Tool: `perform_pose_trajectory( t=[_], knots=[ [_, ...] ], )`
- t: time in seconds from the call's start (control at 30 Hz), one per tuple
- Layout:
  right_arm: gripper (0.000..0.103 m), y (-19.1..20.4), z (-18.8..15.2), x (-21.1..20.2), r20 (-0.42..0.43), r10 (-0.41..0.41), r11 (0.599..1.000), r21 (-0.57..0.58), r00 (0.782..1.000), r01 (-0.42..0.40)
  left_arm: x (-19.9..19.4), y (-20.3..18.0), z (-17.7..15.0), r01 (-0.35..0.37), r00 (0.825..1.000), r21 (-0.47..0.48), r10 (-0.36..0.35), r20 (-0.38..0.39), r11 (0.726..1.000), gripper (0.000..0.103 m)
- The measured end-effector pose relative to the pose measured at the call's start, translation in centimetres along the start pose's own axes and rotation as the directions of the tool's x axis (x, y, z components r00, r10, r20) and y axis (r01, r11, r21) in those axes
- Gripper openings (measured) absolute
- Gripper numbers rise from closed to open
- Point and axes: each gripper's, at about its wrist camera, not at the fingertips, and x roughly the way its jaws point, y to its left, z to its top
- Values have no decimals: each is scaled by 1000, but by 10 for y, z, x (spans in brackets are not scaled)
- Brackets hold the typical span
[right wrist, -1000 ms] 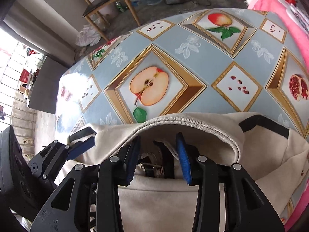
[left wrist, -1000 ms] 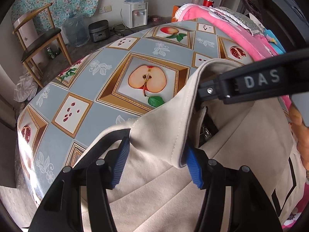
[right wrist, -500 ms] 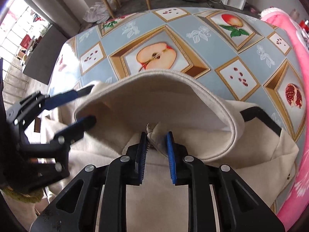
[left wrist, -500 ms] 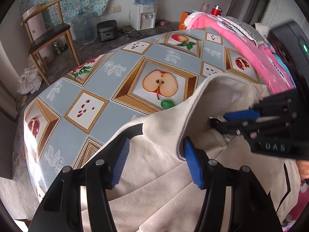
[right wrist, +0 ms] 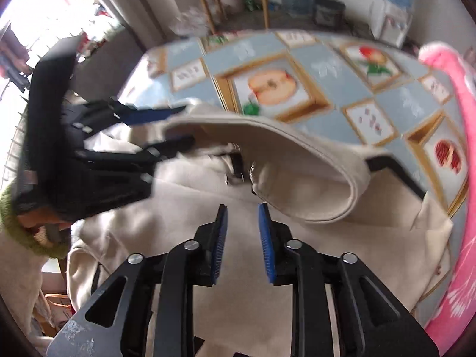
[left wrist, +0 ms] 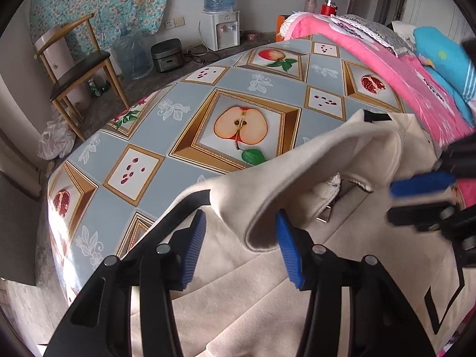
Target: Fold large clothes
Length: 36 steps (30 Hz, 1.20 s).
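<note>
A cream jacket [left wrist: 267,291] with black trim lies on the table, its collar [left wrist: 297,172] raised in an arch. My left gripper [left wrist: 241,245] straddles the collar's near end; its jaws are closing and the left pad still stands off the cloth. In the right wrist view the left gripper [right wrist: 175,126] has one finger above and one below the collar [right wrist: 297,160]. My right gripper [right wrist: 243,238] hovers over the jacket's front [right wrist: 238,291] just short of the zip; its jaws are opening with nothing between them. It shows blurred at the right edge [left wrist: 416,199].
The table [left wrist: 142,136] has a blue fruit-pattern cloth, bare beyond the collar. Pink bedding [left wrist: 386,62] is piled along the right side. A wooden chair [left wrist: 80,68], a water dispenser [left wrist: 221,29] and a rice cooker [left wrist: 166,55] stand on the floor behind.
My right gripper let go of the cloth at the zip, parted its jaws and drew back to the right. My left jaws narrowed around the collar.
</note>
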Motion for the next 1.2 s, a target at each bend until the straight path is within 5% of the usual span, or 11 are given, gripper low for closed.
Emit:
perform_pose_trajectory(
  t=[0.13, 0.23, 0.33, 0.43, 0.7, 0.93, 1.1, 1.2],
  knots=[
    [31, -13, 22, -44, 207, 5, 999, 43, 978, -14, -3, -1, -2, -8, 1000, 8, 8, -2, 1000, 47],
    [33, -43, 56, -35, 242, -6, 981, 190, 970, -42, -7, -2, -5, -11, 1000, 13, 11, -3, 1000, 47],
    [31, -70, 81, 6, 155, 109, 935, 320, 982, -155, -11, -4, -9, -12, 1000, 24, 12, -5, 1000, 47],
    [23, -71, 80, 36, 18, 176, 918, 357, 984, -171, -19, -5, -15, -4, 1000, 41, 4, 1, 999, 47],
    [17, -19, 23, 28, -115, 210, 975, 92, 971, -201, -67, 30, -28, 215, 972, -43, -210, 103, 976, 47],
    [17, -11, 3, 50, -151, 145, 989, 42, 978, -140, -35, 43, -7, 238, 971, -256, -222, 90, 937, 47],
    [17, -3, 0, 44, -149, 119, 993, 8, 982, -120, 0, 25, -7, 198, 975, -302, -217, -33, 933, 47],
    [25, -11, -2, 23, -98, 156, 988, 40, 983, -152, 5, 18, -12, 188, 974, -292, -216, -64, 938, 44]
  ],
)
